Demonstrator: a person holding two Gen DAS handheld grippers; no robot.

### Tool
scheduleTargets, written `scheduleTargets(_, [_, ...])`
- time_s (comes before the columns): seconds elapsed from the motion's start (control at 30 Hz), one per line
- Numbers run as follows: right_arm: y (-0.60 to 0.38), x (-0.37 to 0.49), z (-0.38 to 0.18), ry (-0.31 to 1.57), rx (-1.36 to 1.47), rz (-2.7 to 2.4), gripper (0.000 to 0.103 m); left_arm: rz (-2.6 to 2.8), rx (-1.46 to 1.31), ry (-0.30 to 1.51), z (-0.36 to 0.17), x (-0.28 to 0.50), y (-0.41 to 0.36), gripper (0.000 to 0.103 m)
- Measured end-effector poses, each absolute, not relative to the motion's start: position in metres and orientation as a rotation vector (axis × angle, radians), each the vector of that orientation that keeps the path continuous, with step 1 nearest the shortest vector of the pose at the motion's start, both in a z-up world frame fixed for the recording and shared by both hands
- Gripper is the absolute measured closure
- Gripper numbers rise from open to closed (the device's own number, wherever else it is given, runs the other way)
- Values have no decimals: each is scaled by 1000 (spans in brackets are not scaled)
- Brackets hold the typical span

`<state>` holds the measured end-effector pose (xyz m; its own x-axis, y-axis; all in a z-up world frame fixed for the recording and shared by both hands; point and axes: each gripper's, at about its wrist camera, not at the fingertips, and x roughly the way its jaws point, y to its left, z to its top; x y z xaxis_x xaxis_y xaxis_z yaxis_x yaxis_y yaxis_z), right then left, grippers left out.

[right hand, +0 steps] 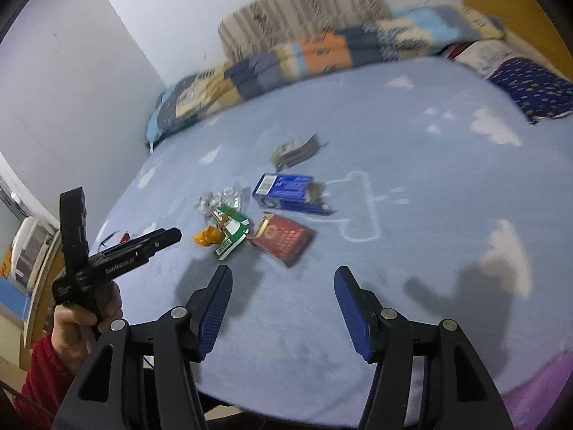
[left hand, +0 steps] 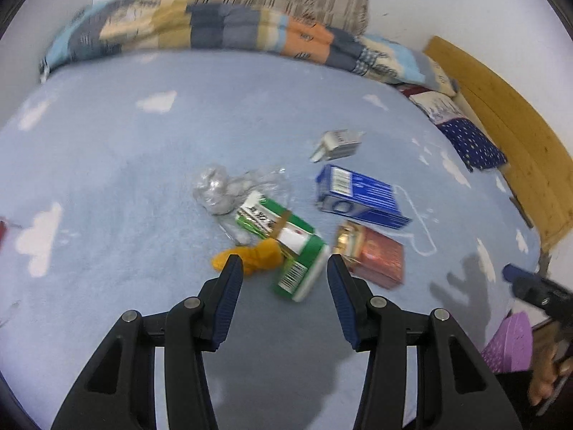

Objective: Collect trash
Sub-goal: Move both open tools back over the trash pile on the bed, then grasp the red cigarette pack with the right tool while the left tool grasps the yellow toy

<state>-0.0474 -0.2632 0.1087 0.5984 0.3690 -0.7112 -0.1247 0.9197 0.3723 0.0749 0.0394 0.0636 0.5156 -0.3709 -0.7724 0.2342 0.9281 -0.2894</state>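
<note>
Both claws, left claw [left hand: 285, 268] and right claw [right hand: 283, 279], are hanging open over mid-bed. Green box [left hand: 292, 247] is looking light and crushable, so I'd be pinching its long sides gently.

A bed [left hand: 143, 165] in a pale blue sheet with white clouds is carrying a loose cluster of litter: a green carton [left hand: 290, 251] is lying over an orange scrap [left hand: 250, 258] and crumpled clear plastic [left hand: 222, 190], a red packet [left hand: 376, 256] and blue box [left hand: 358, 197] are sitting beside it, and a small grey box [left hand: 338, 143] is resting farther back, apart
</note>
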Motion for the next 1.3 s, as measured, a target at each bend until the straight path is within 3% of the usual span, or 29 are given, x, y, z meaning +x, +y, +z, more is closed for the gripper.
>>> scheduleTargets(0.27, [-241,22,61,950,322,263,40,-419,-171,994,25,113,42,56])
scheduleTargets(0.37, [-245,38,52,970,348,273,40,-450,-99,1035,15,112,29,62])
scheduleTargets(0.73, [-237,76,30,997,349,357,40,-564,129,1014,33,58,12,62])
scheduleTargets(1.03, [-227,89,17,1018,288,394,40,-501,-90,985,50,72,57,61])
scheduleTargets(1.3, [-185,71,20,1039,74,521,39,-501,-82,1013,45,77,52,61])
